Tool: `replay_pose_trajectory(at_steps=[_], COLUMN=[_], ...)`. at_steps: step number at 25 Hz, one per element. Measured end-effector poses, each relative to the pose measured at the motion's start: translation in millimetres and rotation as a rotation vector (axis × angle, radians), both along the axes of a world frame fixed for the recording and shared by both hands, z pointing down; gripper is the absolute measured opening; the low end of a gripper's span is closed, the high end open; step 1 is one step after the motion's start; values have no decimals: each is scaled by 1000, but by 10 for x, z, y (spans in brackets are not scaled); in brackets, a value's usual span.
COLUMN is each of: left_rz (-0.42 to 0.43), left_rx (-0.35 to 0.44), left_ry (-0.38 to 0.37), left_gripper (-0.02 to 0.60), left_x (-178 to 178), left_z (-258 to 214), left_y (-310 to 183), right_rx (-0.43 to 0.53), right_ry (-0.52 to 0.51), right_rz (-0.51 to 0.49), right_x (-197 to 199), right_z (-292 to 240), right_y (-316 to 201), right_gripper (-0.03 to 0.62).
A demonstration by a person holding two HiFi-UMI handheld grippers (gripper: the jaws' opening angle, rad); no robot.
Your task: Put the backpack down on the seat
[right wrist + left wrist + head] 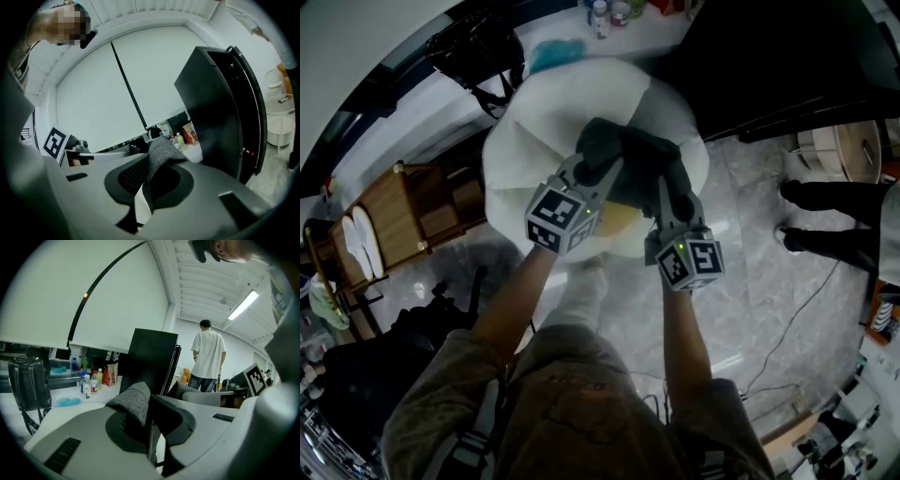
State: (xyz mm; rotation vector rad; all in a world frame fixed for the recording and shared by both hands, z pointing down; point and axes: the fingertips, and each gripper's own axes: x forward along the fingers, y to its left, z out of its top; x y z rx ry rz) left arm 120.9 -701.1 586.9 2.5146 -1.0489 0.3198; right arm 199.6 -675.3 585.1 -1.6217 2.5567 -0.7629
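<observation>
In the head view a dark grey backpack (630,153) hangs just over the round white seat (534,122), whether touching it I cannot tell. My left gripper (587,172) is shut on the backpack's left side and my right gripper (675,192) on its right side. A fold of grey backpack fabric (133,401) is pinched between the jaws of the left gripper (149,430) in the left gripper view. The right gripper (146,192) clamps a similar grey fold (161,152) in the right gripper view. Most of the backpack's body is hidden under the grippers.
A white counter behind the seat carries a black bag (473,52), a blue cloth (555,53) and bottles (600,14). A tall black cabinet (787,56) stands at the right. A wooden cart (403,211) is at the left. Someone's legs (825,220) stand on the marble floor.
</observation>
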Motion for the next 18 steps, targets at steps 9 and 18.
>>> replay_pose_trajectory(at_steps=[9, 18], left_rz=[-5, -5], left_rx=[-3, -23], left_ry=[8, 11], left_gripper=[31, 31], left_x=[26, 39], left_z=[297, 769], left_y=[-219, -383], right_rx=[-20, -32], right_ry=[-3, 11], right_rz=[4, -9], right_x=[-19, -44], right_z=[293, 731], right_y=[-209, -452], right_gripper=[32, 32])
